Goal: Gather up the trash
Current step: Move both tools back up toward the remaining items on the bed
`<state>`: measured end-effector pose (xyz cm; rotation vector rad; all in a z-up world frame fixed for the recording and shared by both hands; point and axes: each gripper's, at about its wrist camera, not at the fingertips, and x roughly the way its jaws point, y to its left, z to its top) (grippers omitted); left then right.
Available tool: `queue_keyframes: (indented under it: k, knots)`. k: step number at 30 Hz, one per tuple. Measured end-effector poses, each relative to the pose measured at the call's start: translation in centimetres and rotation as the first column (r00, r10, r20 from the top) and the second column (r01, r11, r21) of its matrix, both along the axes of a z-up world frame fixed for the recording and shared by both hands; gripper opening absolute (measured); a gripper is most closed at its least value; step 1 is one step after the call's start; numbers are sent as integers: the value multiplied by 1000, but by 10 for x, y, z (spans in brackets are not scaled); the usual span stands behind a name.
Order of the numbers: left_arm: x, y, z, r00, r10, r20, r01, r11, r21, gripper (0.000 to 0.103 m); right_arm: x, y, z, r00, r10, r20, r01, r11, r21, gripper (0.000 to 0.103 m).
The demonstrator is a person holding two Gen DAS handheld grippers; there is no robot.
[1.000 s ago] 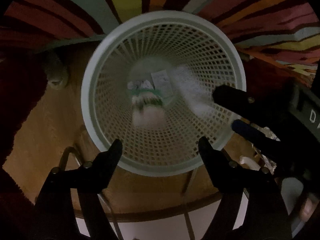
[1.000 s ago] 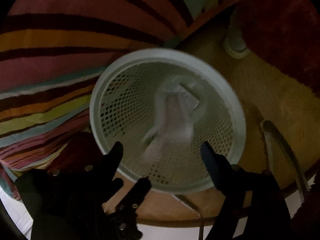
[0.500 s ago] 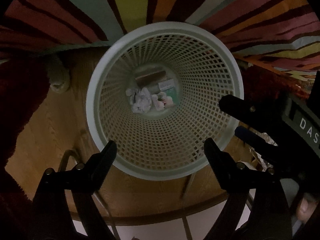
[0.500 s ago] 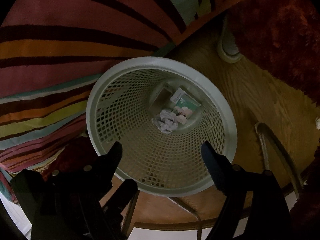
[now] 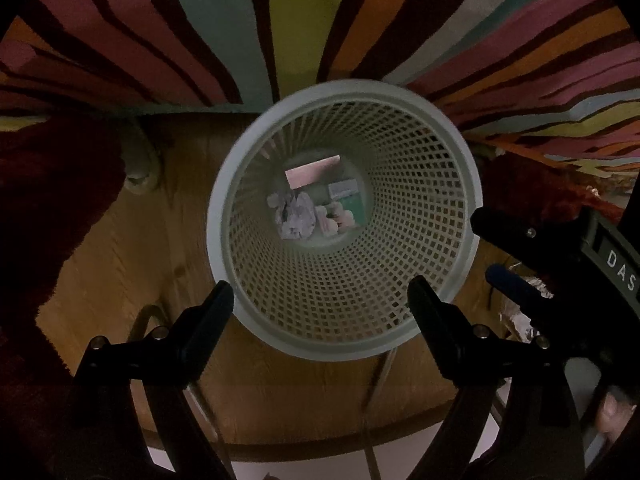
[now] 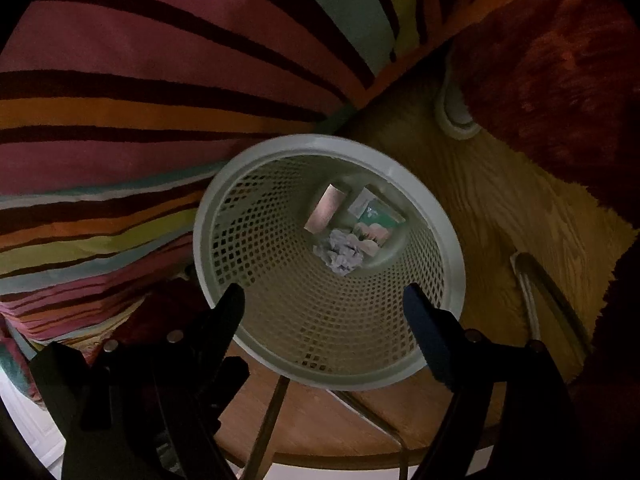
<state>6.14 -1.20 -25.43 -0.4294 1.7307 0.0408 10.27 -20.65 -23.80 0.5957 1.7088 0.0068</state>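
Note:
A pale mesh wastebasket (image 5: 224,208) stands on a wooden surface, and I look straight down into it. At its bottom lie a crumpled white paper (image 5: 296,216), a pink card (image 5: 314,172) and a green packet (image 5: 346,208). My left gripper (image 5: 320,294) hangs open above the near rim with nothing between its fingers. The right gripper (image 5: 486,244) shows at the basket's right side. In the right wrist view the same basket (image 6: 204,240) holds the paper (image 6: 342,254), card (image 6: 326,208) and packet (image 6: 376,220). My right gripper (image 6: 324,296) is open and empty above the rim.
A bright striped rug (image 5: 280,32) lies beyond the basket, with a dark red shaggy rug (image 5: 52,200) to the left. A pale slipper-like object (image 5: 140,164) lies by it. The wooden surface (image 5: 160,260) has a curved near edge, crossed by thin metal rods (image 6: 532,300).
A second ago white paper was a blur falling into the basket; now it rests on the bottom. The left jaws have widened, and both grippers have pulled back from the basket.

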Motion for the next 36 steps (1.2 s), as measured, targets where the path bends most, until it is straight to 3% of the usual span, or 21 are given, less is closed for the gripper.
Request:
queue_keyframes:
  k: [8, 15, 19, 22, 28, 32, 36]
  knots:
    - [-2, 9, 17, 998, 43, 47, -43, 999, -5, 86, -1, -5, 17, 999, 6, 48, -6, 1000, -2, 77]
    - [0, 7, 47, 989, -2, 148, -3, 999, 32, 86, -1, -5, 43, 990, 34, 134, -33, 999, -9, 77]
    - [0, 1, 75, 965, -59, 254, 41, 996, 75, 86, -2, -1, 64, 977, 70, 202, -66, 997, -25, 77]
    - [1, -1, 104, 929, -98, 356, 63, 992, 110, 86, -2, 1, 89, 950, 108, 291, -95, 994, -60, 77]
    - [-1, 8, 151, 853, -91, 514, 28, 991, 128, 86, -7, -5, 150, 864, 141, 483, -101, 989, -108, 77]
    - [1, 14, 182, 786, -92, 611, -10, 987, 161, 86, -8, -8, 198, 752, 163, 638, -73, 983, -166, 77]
    - [5, 18, 208, 729, -123, 674, -36, 976, 216, 86, 0, -13, 224, 660, 181, 729, -49, 979, -200, 77]
